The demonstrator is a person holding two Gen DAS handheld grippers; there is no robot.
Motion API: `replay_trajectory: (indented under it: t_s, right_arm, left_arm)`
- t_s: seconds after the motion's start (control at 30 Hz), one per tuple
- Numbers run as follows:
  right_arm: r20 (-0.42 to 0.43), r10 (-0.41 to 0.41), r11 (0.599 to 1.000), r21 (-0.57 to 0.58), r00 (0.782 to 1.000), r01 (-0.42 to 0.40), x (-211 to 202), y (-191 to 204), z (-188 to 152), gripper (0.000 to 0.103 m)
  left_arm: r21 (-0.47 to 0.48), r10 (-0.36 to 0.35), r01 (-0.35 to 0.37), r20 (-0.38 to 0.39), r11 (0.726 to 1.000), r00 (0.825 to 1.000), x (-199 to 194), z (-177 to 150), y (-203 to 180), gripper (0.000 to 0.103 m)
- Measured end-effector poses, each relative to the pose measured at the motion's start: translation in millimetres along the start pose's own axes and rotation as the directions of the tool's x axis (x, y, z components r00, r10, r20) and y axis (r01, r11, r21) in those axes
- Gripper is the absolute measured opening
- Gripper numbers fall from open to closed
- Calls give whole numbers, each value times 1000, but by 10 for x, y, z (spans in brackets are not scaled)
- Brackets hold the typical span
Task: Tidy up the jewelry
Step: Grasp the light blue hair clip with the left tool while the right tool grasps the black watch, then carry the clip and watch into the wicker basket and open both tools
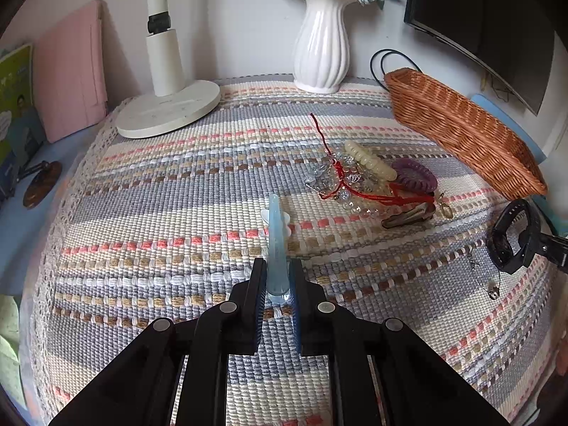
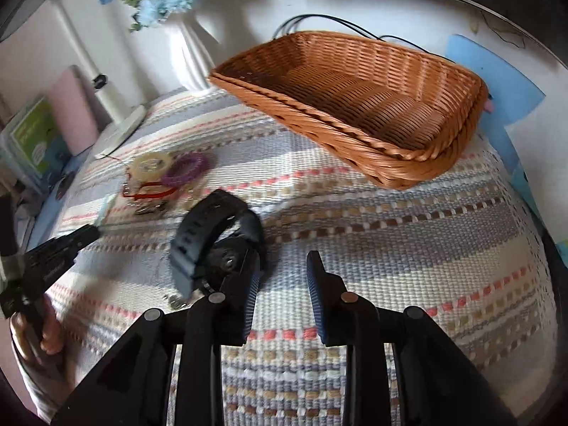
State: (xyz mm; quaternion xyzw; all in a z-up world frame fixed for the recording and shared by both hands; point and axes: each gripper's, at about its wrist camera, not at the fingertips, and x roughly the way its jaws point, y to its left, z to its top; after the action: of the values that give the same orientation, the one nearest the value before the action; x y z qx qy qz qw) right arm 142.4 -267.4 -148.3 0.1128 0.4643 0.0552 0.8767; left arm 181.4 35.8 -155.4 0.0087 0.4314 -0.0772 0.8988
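My left gripper (image 1: 278, 277) is shut on a pale blue hair clip (image 1: 276, 245) with a white bow and holds it over the woven cloth. A pile of jewelry (image 1: 369, 177) lies ahead to the right: a cream coil tie, a purple coil tie (image 1: 415, 174), clear beads on a red cord and a brown clip (image 1: 408, 217). My right gripper (image 2: 284, 280) is open, and a black watch (image 2: 216, 234) hangs on the outside of its left finger; the watch also shows in the left wrist view (image 1: 511, 236). The wicker basket (image 2: 355, 99) stands empty beyond it.
A white lamp base (image 1: 170, 110) and a white vase (image 1: 321, 46) with blue flowers stand at the back. A monitor (image 1: 490, 17) is at the back right. A thin chain (image 1: 488, 280) lies on the cloth. Books lean at the left.
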Motion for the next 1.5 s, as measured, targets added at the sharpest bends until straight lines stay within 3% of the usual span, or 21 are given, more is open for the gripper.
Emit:
replay_trajectory:
  t_s: [0.1, 0.23, 0.27, 0.33, 0.4, 0.43, 0.47, 0.5, 0.53, 0.67, 0.8, 0.97, 1.1, 1.2, 1.33, 1.43, 1.5]
  right_arm:
    - [28, 91, 995, 27, 995, -92, -136, 2, -63, 34]
    - [75, 156, 987, 25, 985, -159, -222, 86, -40, 60]
    - [73, 163, 986, 33, 984, -166, -192, 104, -13, 62]
    - [53, 190, 979, 65, 980, -193, -71, 121, 45, 62]
    - [18, 286, 949, 131, 958, -286, 72, 76, 75, 62]
    - [16, 314, 937, 153, 949, -313, 116, 66, 69, 57]
    - [22, 341, 925, 171, 940, -340, 146, 57, 70, 42]
    - [26, 345, 924, 168, 938, -345, 154, 68, 74, 36]
    - [35, 336, 929, 155, 941, -337, 147, 91, 77, 25]
    - [76, 259, 963, 60, 963, -264, -21, 230, 77, 18]
    - [125, 255, 967, -15, 959, -255, -331, 252, 137, 17]
    - [205, 198, 979, -93, 959, -183, -797, 151, 315, 17]
    - [274, 72, 989, -144, 959, -34, -1034, 18, 607, 17]
    - [308, -7, 976, -206, 951, 74, -1033, -88, 871, 17]
    - [247, -86, 942, -295, 965, 160, -648, -258, 1137, 17]
    - [142, -109, 934, -323, 984, 150, -243, -351, 1220, 17]
    - [85, -108, 936, -327, 991, 130, -44, -389, 1245, 17]
  left_arm:
    - [-1, -2, 2, -1, 1000, 1000, -1, 4, 3, 13]
    - [0, -1, 1, -1, 1000, 1000, -4, 4, 7, 13]
    - [1, -1, 1, -1, 1000, 1000, -5, 4, 7, 13]
    - [1, -1, 1, -1, 1000, 1000, -12, 1, 13, 13]
    - [-2, -3, 3, -2, 1000, 1000, -14, 5, 5, 13]
    - [-4, -6, 6, -2, 1000, 1000, -16, 8, 13, 13]
    - [-4, -7, 7, -2, 1000, 1000, -18, 4, 4, 13]
    - [-3, -6, 6, -1, 1000, 1000, -20, 2, 2, 13]
    - [-2, -4, 4, -1, 1000, 1000, -22, 2, -1, 13]
    - [18, -6, 5, 15, 1000, 1000, -57, 1, -46, 13]
    - [41, -38, 35, 55, 999, 998, -184, -2, -79, 13]
    - [84, -80, 70, 121, 994, 989, -531, 107, -208, 13]
    - [154, -143, 115, 181, 981, 973, -857, 449, -506, 13]
    - [210, -203, 160, 208, 965, 957, -935, 824, -823, 13]
    - [249, -327, 280, 173, 927, 929, -666, 1439, -1323, 13]
    - [237, -403, 369, 116, 899, 908, -301, 1736, -1648, 13]
    - [238, -413, 384, 81, 892, 907, 6, 1869, -1852, 13]
